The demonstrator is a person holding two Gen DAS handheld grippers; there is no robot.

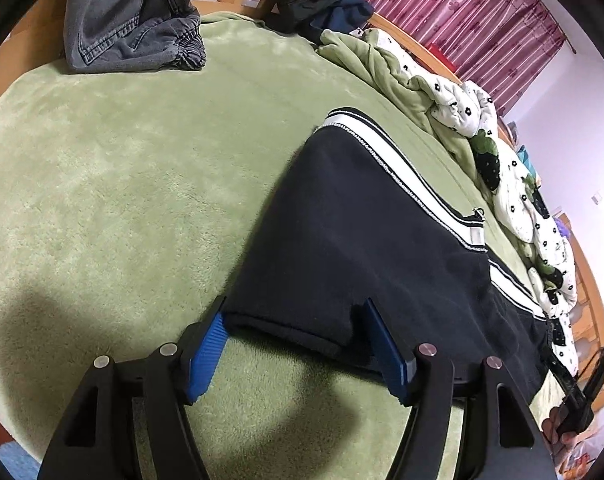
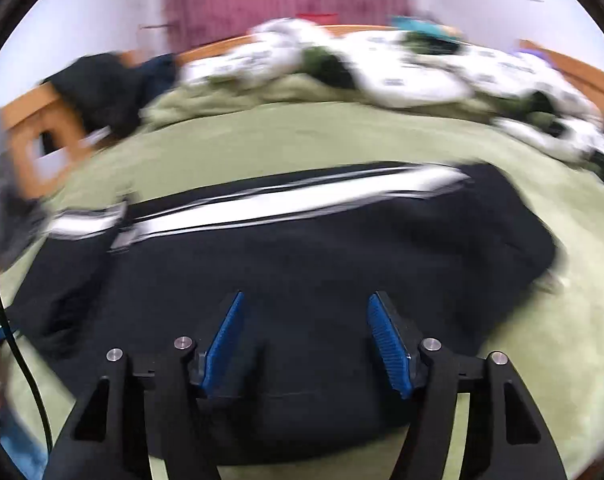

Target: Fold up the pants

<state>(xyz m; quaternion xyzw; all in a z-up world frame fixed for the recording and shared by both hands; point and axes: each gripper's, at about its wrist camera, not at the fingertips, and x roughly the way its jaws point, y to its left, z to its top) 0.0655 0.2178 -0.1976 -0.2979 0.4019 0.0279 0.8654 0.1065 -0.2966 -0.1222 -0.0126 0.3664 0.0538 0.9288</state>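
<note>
Currently, pants [image 1: 362,240]: black, white side stripe, flat on green blanket [image 1: 121,180], waistband toward 12 o'clock.
Left gripper [image 1: 293,312]: fingers apart, straddling hem corner, not pinching.
Right gripper [image 2: 306,300]: fingers apart above fabric; view blurred.

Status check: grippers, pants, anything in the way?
Left gripper open at pants hem. Right gripper open over pants, nothing held. Jeans off to side.

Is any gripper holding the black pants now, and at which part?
Neither holds anything. The left gripper stands open around the hem of the black pants; the right gripper is open above them.
</note>
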